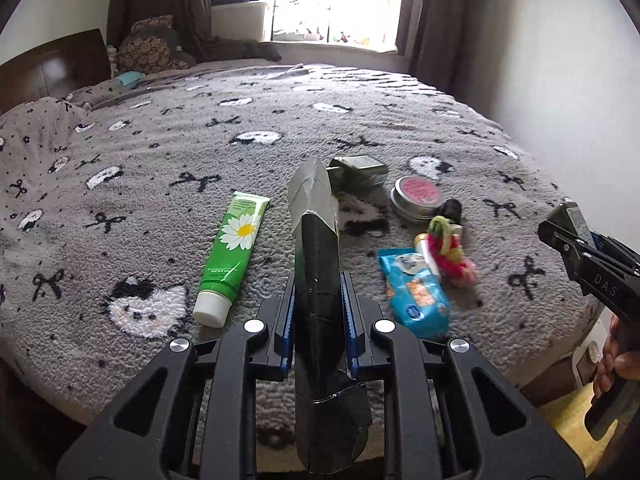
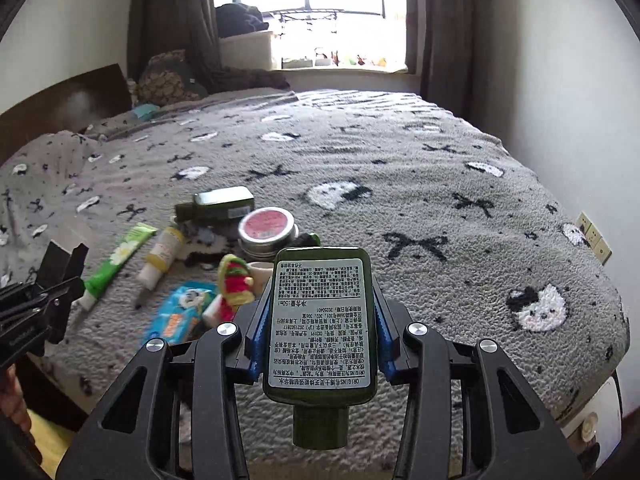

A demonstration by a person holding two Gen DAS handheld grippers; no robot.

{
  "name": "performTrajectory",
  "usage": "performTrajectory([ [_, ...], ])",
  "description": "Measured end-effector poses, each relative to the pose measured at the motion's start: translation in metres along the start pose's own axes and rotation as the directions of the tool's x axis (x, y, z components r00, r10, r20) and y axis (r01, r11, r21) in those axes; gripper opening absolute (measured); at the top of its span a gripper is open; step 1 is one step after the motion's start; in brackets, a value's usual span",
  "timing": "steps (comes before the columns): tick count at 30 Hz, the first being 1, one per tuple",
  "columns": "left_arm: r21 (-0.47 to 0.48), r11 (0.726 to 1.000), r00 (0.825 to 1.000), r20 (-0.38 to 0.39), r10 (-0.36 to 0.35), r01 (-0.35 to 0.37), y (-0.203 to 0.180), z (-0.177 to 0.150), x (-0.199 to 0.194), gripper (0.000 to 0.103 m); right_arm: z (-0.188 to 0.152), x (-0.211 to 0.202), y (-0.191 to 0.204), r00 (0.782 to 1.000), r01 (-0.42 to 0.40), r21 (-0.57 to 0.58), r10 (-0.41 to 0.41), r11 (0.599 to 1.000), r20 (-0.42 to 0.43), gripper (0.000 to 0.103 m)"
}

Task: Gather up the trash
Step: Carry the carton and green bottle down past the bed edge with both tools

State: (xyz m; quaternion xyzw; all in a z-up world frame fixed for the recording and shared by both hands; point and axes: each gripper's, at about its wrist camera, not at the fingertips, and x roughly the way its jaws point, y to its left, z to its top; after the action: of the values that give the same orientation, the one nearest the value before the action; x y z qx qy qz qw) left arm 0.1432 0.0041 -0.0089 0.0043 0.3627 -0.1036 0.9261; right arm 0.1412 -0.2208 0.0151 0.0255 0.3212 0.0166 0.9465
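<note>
Left wrist view shows you the bed first, its grey blanket patterned with bows and cat faces filling most of the frame. Your left gripper has its jaws clamped on a flattened black carton, whose grey inner flap sticks up and forward beyond the blue pads. Your right gripper has its jaws clamped on a dark green bottle, held label up with its cap pointing back toward the camera. On the blanket ahead of you lies the rest of the clutter: a green daisy tube to the left of the carton, a blue wrapper to its right, and a second green bottle lying farther back. Just beside that bottle sits a round tin with a pink lid, and a small pink and yellow knitted toy rests near the wrapper.
</note>
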Motion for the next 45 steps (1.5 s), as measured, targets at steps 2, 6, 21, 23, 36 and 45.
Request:
performTrajectory([
  [2,0.012,1.000,1.000,0.024,-0.020,0.019,-0.006,-0.008,-0.021,0.018,-0.006,-0.023,0.009,0.999,-0.034,-0.026,0.035,0.999,0.025,0.043],
  [6,0.035,0.999,0.999,0.037,-0.016,0.014,-0.015,-0.037,-0.049,0.019,-0.025,-0.054,0.023,0.995,-0.092,-0.058,0.094,0.994,0.026,0.043],
  [21,0.031,0.989,0.965,-0.226,-0.135,0.145,-0.039,-0.170,-0.035,0.019,-0.148,-0.058,0.044,0.969,-0.184,-0.052,0.173,0.982,-0.176,0.043],
  [23,0.032,0.987,0.953,-0.266,-0.146,0.160,-0.043,-0.184,-0.025,0.019,-0.161,-0.049,0.047,0.959,-0.197,-0.046,0.182,0.979,-0.219,0.043],
  [36,-0.003,0.977,0.866,-0.463,-0.190,0.213,-0.047,-0.243,0.057,0.021,-0.229,0.027,0.043,0.840,-0.228,0.095,0.245,0.969,-0.484,0.043],
  [45,-0.038,0.976,0.833,-0.516,-0.201,0.213,-0.036,-0.251,0.082,0.028,-0.245,0.045,0.045,0.812,-0.206,0.110,0.233,0.972,-0.536,0.044],
])
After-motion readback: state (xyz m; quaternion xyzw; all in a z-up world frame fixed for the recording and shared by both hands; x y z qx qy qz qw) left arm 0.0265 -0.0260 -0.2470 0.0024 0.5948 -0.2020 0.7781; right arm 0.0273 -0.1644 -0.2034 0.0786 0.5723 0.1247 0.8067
